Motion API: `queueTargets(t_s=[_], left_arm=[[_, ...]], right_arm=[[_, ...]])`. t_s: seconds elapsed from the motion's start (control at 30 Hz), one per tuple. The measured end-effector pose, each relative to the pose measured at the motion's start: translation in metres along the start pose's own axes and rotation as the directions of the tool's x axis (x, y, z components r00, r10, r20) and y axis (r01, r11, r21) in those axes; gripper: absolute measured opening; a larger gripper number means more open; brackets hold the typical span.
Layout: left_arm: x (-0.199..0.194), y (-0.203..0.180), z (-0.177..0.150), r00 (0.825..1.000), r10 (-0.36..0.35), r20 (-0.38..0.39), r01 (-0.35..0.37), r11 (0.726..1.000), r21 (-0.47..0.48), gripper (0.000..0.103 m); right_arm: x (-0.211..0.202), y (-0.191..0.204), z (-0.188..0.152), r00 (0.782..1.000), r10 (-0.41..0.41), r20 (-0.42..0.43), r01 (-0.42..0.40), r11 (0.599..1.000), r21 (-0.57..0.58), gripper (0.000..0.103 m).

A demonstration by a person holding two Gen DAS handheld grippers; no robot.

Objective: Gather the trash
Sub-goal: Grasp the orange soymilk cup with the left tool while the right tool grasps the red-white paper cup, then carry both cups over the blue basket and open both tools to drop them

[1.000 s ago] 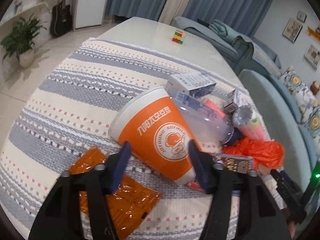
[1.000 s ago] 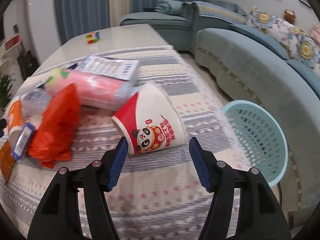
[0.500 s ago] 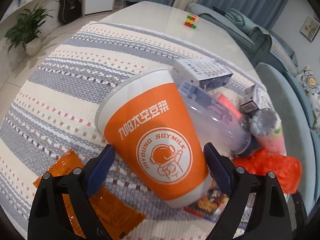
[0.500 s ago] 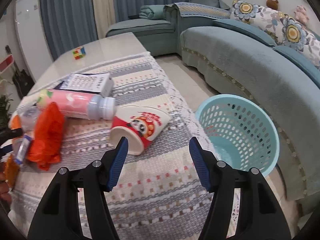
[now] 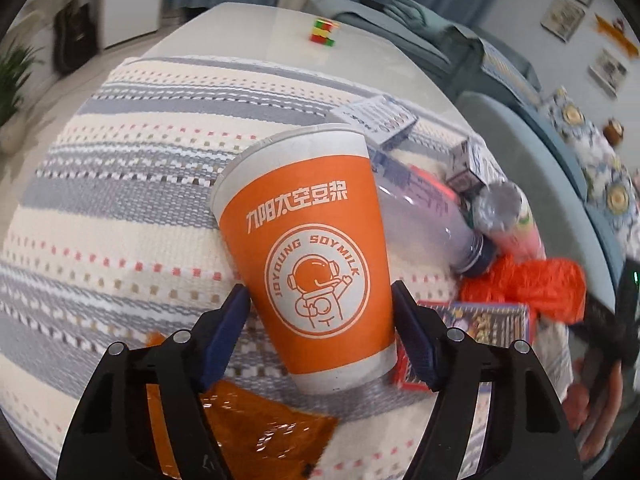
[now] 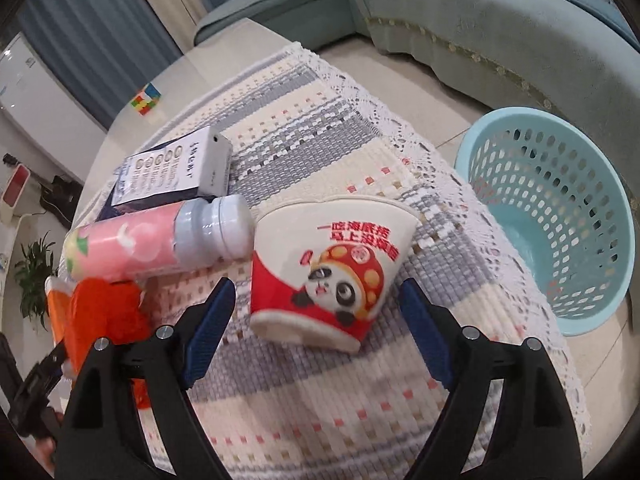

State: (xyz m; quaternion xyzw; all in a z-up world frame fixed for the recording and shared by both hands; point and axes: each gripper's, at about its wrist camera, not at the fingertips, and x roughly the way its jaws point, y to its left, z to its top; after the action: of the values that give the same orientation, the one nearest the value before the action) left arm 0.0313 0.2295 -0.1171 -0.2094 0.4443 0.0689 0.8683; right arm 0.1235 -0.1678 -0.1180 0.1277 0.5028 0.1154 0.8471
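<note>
In the left wrist view an orange soy-milk paper cup (image 5: 316, 256) sits between the fingers of my left gripper (image 5: 322, 336); both pads touch its lower sides. In the right wrist view a red and white panda noodle bowl (image 6: 324, 272) lies on its side on the striped cloth. My right gripper (image 6: 316, 332) is open, its fingers either side of the bowl's base and apart from it. A light blue mesh basket (image 6: 560, 216) stands on the floor to the right.
A pink bottle (image 6: 160, 244), a white box (image 6: 176, 168) and an orange bag (image 6: 100, 316) lie left of the bowl. In the left view a clear bottle (image 5: 424, 224), an orange wrapper (image 5: 260, 436) and a printed box (image 5: 488, 320) surround the cup. A sofa (image 6: 500, 32) stands behind.
My left gripper has closed in on the orange cup, which now stands more upright. My right gripper has moved closer to the panda bowl, whose base now lies between the fingers.
</note>
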Motion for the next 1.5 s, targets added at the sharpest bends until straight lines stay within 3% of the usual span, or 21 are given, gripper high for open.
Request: queueTargets(t_s=[0.1,0.2,0.4,0.53,0.73,0.87,1.0,1.23,1.4,1.5], left_arm=[[-0.008,0.007,0.002,0.999,-0.049,0.023,0.050,0.999,-0.005,0.065],[-0.011,0.009,-0.003,0.996,-0.088,0.025,0.089,0.996,-0.026,0.065],[-0.002,-0.006,-0.016,0.999,-0.044,0.028,0.044,0.999,-0.004,0.065],[-0.003,-0.009,-0.018,0.994,-0.089,0.058,0.091,0.996,-0.024,0.064],[-0.027,-0.025,-0.019,0.969,-0.191,0.156,0.194,0.981,-0.003,0.064],[-0.053,-0.048,-0.015,0.930,-0.294,0.220,0.292,0.955,0.041,0.064],[-0.076,-0.096,-0.002,0.897,-0.364,0.253,0.340,0.931,0.132,0.064],[-0.079,-0.211,0.027,0.861,-0.459,0.217,0.395,0.874,0.284,0.064],[-0.043,-0.290,0.039,0.866,-0.479,0.141,0.405,0.839,0.362,0.064],[-0.013,-0.334,0.036,0.875,-0.479,0.071,0.415,0.818,0.398,0.064]], right_arm=[[0.004,0.005,0.003,1.000,-0.030,0.005,0.030,0.999,-0.026,0.070],[0.007,0.007,0.003,0.998,-0.061,-0.008,0.060,0.997,-0.050,0.069],[0.010,0.011,0.000,0.996,-0.093,-0.007,0.091,0.989,-0.116,0.069],[0.010,0.012,-0.002,0.995,-0.098,0.009,0.099,0.986,-0.135,0.063],[-0.010,0.001,-0.005,0.997,-0.034,0.075,0.042,0.993,-0.107,0.062],[-0.043,-0.006,-0.002,0.984,-0.033,0.172,0.055,0.991,-0.126,0.062],[-0.081,-0.022,0.012,0.961,-0.055,0.273,0.091,0.988,-0.124,0.062],[-0.125,-0.075,0.041,0.914,-0.141,0.381,0.185,0.979,-0.081,0.062],[-0.134,-0.128,0.061,0.895,-0.201,0.399,0.230,0.973,-0.026,0.062],[-0.127,-0.155,0.066,0.900,-0.229,0.371,0.248,0.969,-0.004,0.062]])
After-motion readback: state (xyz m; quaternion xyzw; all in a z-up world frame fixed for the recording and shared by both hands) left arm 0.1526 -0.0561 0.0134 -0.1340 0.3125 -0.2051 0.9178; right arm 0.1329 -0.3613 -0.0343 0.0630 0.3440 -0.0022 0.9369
